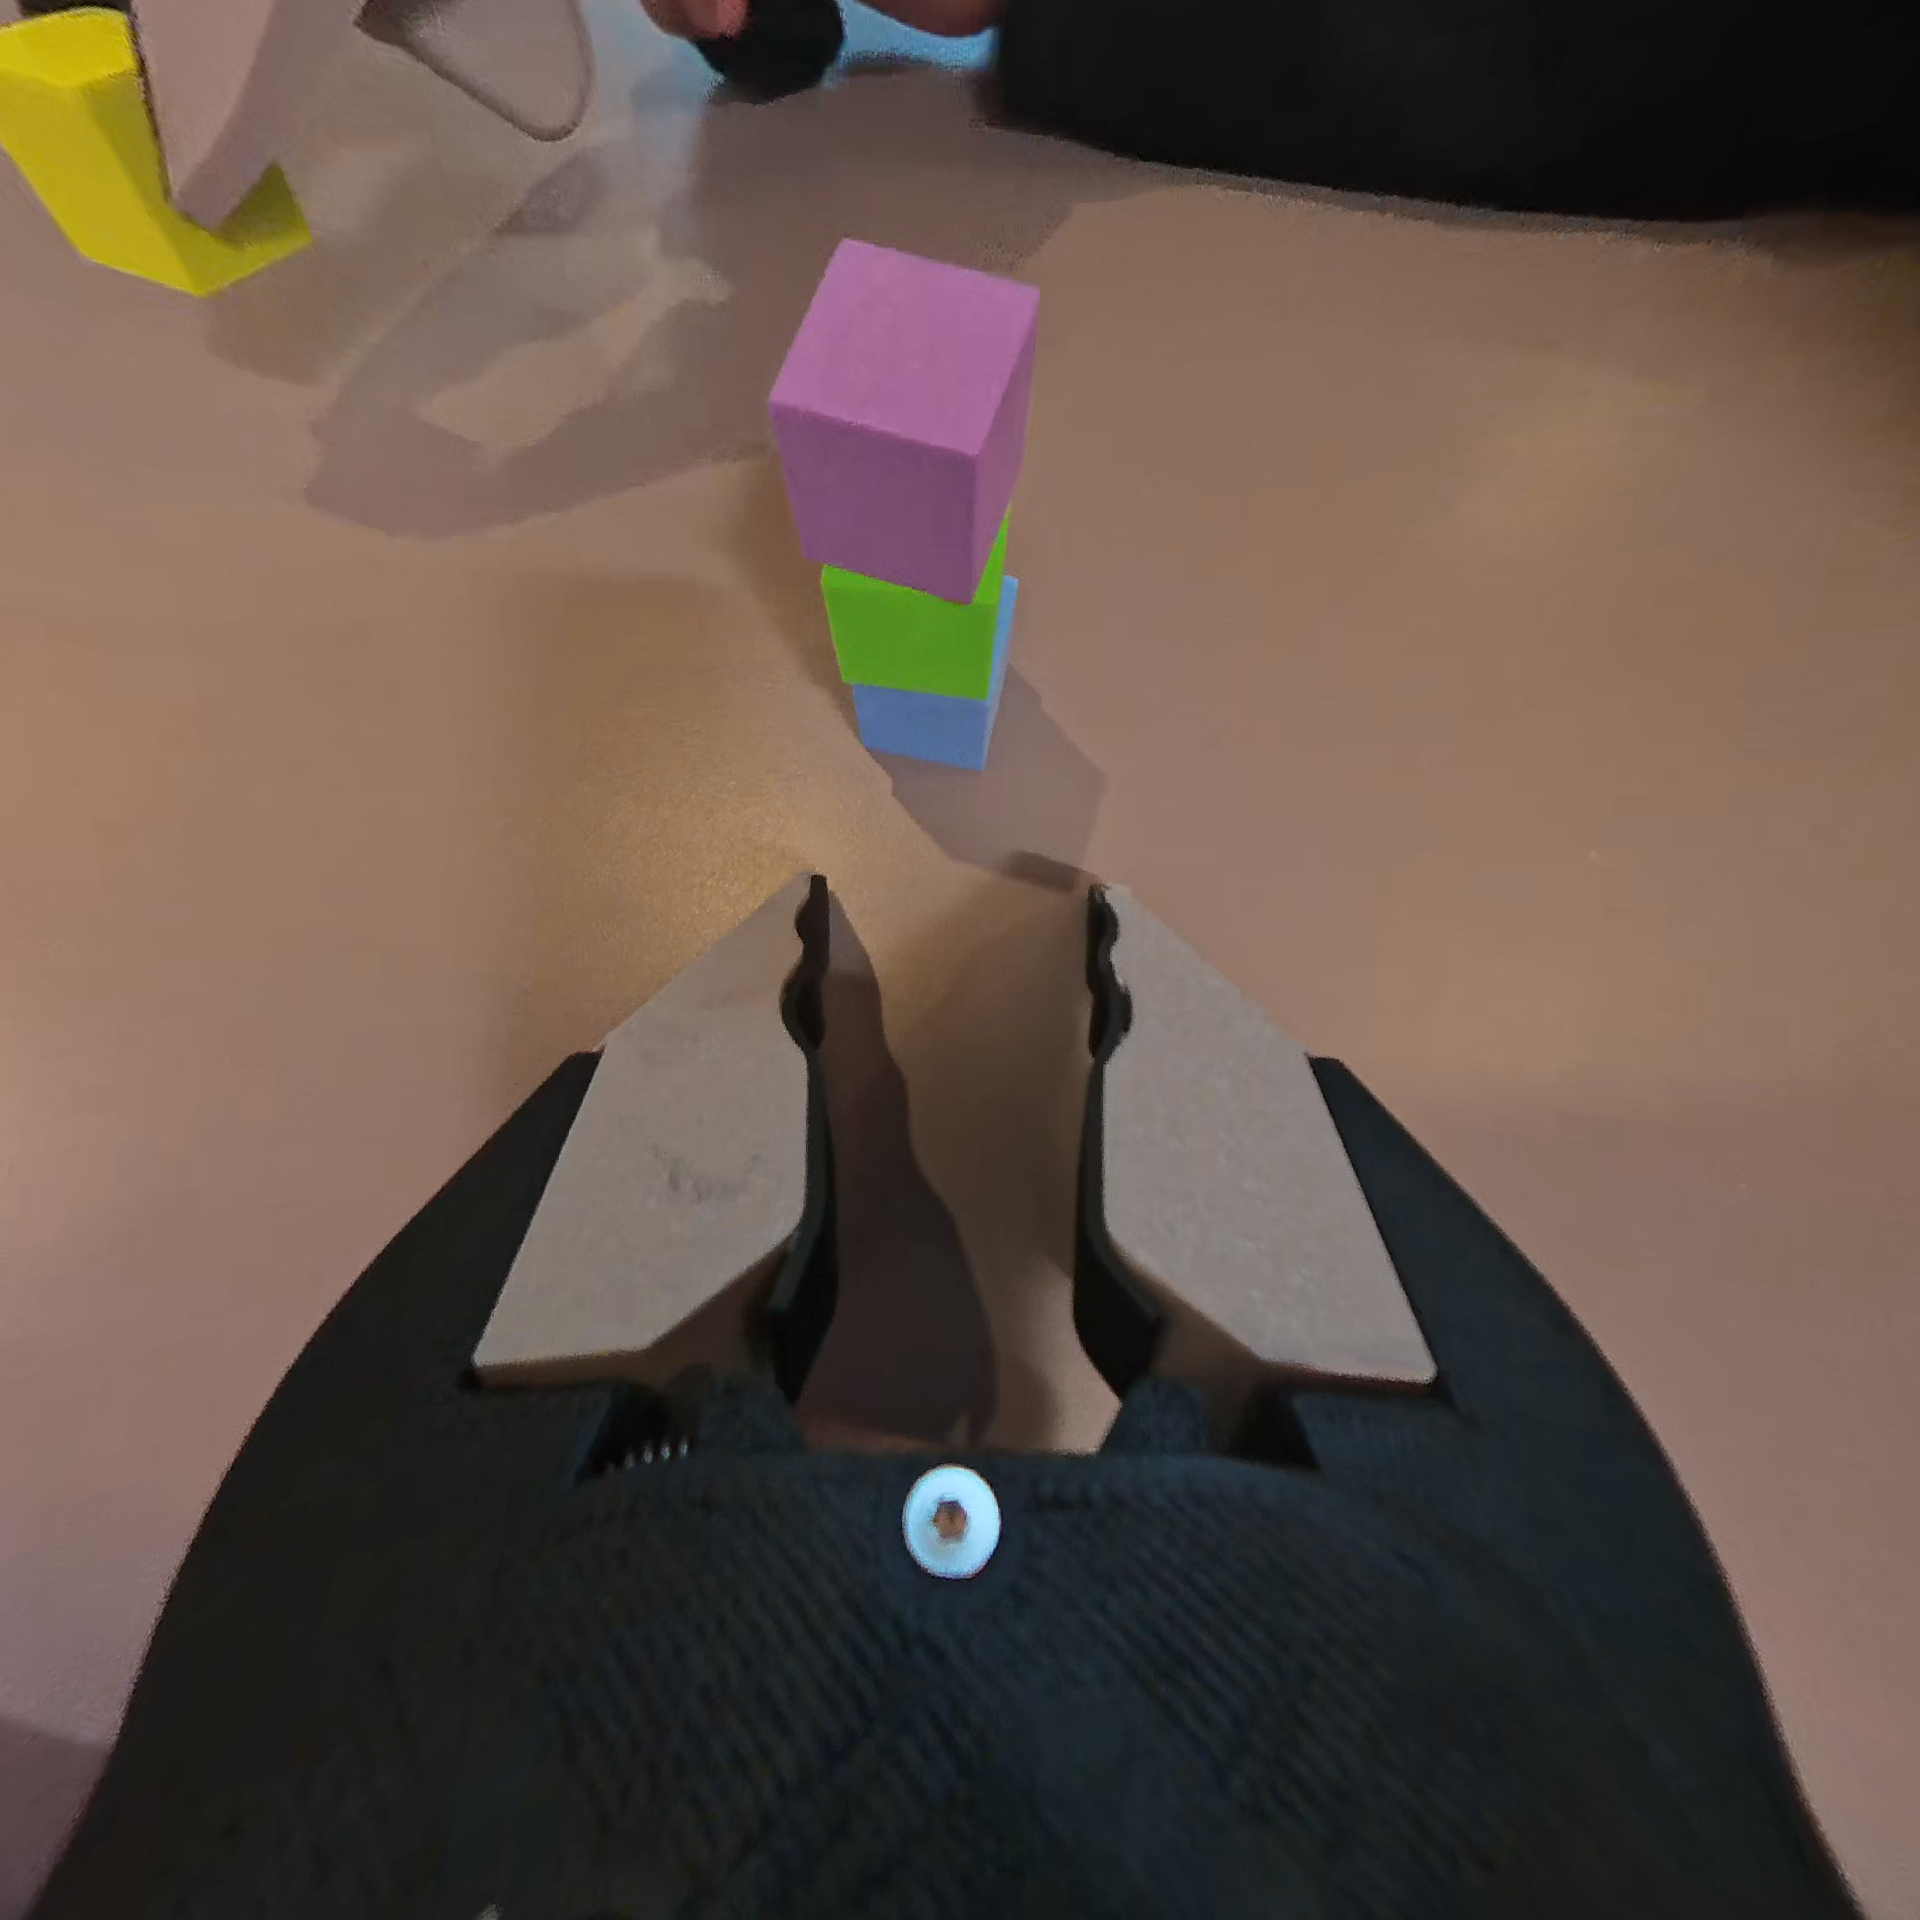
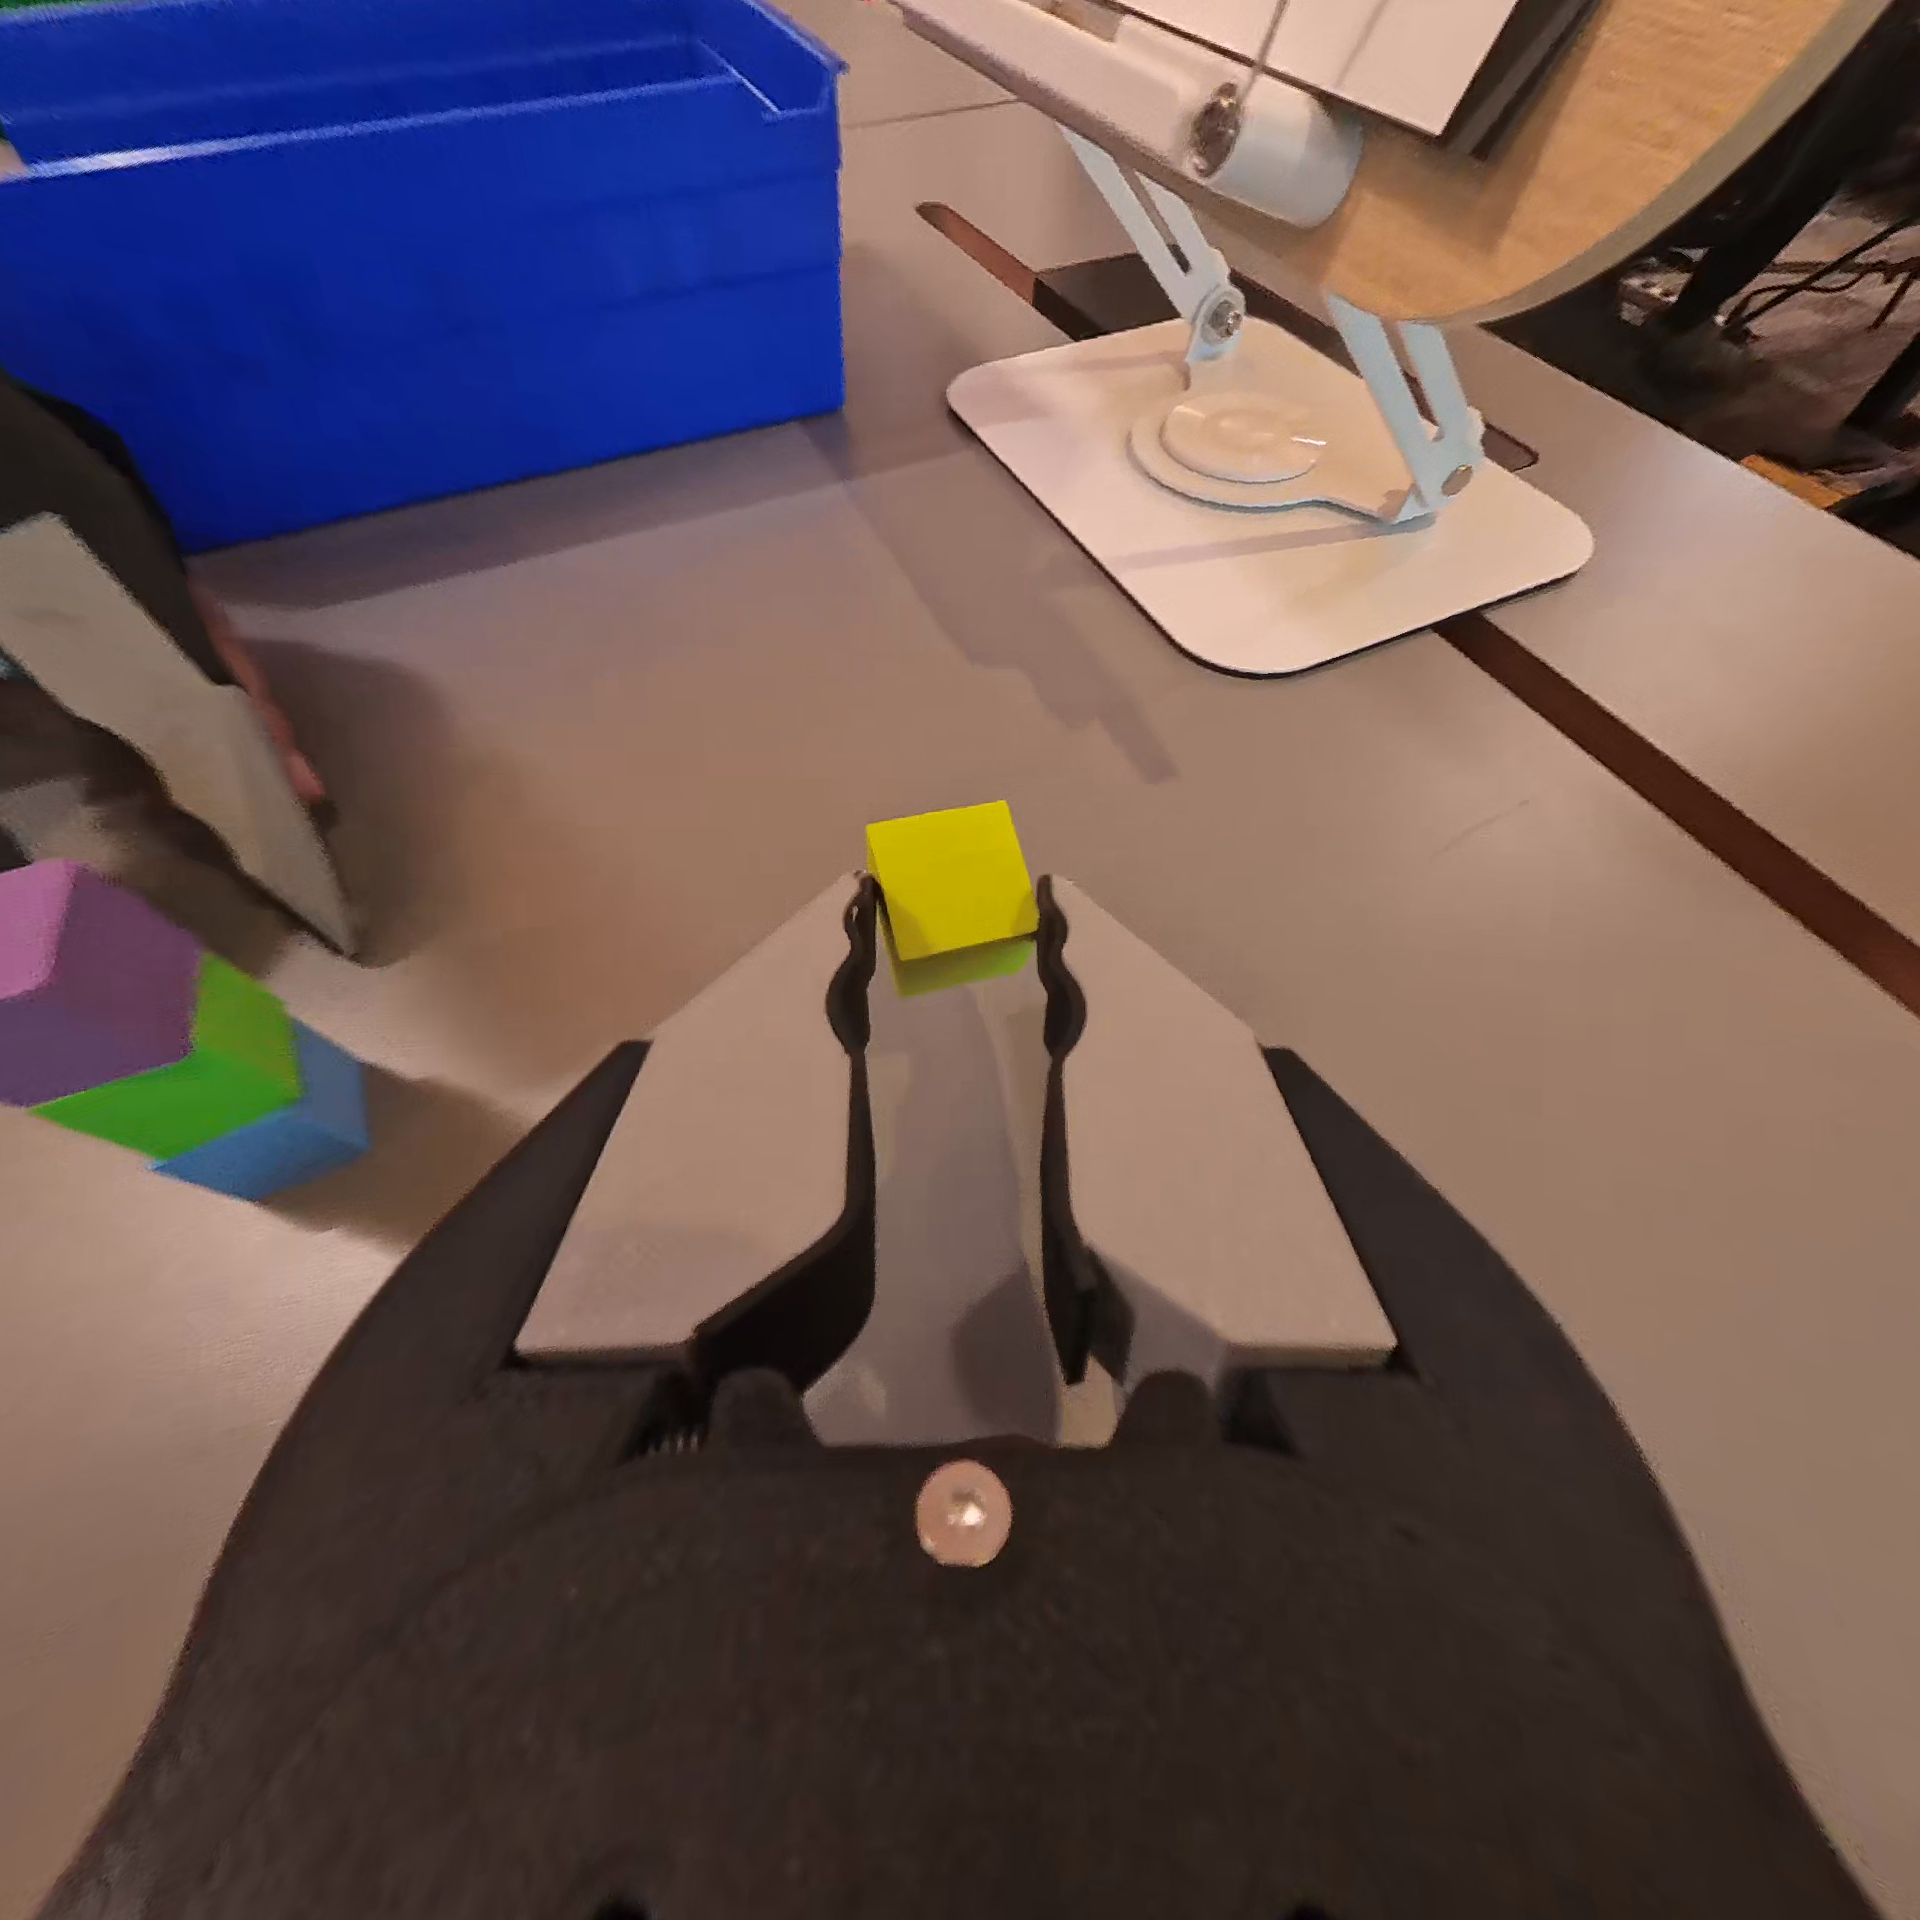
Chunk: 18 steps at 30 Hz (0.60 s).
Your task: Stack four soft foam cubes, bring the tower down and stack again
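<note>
Your right gripper seemingly pinches the yellow cube (fourth); lift it onto the pink cube topping the tower; left gripper gapes empty.

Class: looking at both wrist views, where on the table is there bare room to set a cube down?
Bare table lies between the left claw and the three-cube tower, and right of it. The strip between blue bin and white stand is tighter.

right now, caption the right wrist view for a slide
Right gripper grips the yellow foam cube on the grey table.
</note>
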### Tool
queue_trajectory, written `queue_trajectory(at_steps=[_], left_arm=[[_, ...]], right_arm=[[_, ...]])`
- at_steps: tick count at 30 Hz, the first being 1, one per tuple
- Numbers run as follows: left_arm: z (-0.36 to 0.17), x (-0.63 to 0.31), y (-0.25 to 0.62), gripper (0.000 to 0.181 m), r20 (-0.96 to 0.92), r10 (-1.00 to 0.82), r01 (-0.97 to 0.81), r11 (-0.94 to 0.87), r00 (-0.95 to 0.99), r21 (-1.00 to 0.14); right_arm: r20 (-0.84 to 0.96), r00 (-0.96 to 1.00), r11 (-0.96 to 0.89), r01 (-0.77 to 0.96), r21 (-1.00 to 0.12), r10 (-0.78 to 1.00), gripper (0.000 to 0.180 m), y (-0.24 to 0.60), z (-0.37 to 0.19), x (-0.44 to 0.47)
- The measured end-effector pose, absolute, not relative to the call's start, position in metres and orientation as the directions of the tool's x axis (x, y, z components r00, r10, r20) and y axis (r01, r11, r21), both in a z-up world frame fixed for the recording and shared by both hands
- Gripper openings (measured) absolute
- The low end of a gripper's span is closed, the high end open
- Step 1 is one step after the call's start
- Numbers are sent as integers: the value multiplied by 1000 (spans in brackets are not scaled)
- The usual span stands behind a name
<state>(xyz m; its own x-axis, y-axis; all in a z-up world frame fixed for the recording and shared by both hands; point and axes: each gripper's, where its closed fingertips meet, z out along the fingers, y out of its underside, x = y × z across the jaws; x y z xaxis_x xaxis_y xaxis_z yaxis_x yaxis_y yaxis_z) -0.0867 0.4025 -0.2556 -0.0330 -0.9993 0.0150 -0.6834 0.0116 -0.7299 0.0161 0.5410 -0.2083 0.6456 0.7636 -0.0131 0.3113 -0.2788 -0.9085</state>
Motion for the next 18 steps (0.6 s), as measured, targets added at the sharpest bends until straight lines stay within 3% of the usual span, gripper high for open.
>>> queue_trajectory(at_steps=[5, 18], left_arm=[[-256, -86, 403, 48, 14, -1000, -681, 6, -24, -732], [-256, -87, 402, 48, 15, -1000, -680, 2, -18, -733]], right_arm=[[-54, 669, -268, 221, -938, 742, 28, 513, -197, 16], [-27, 667, -243, 233, -942, 745, 28, 467, -179, 6]])
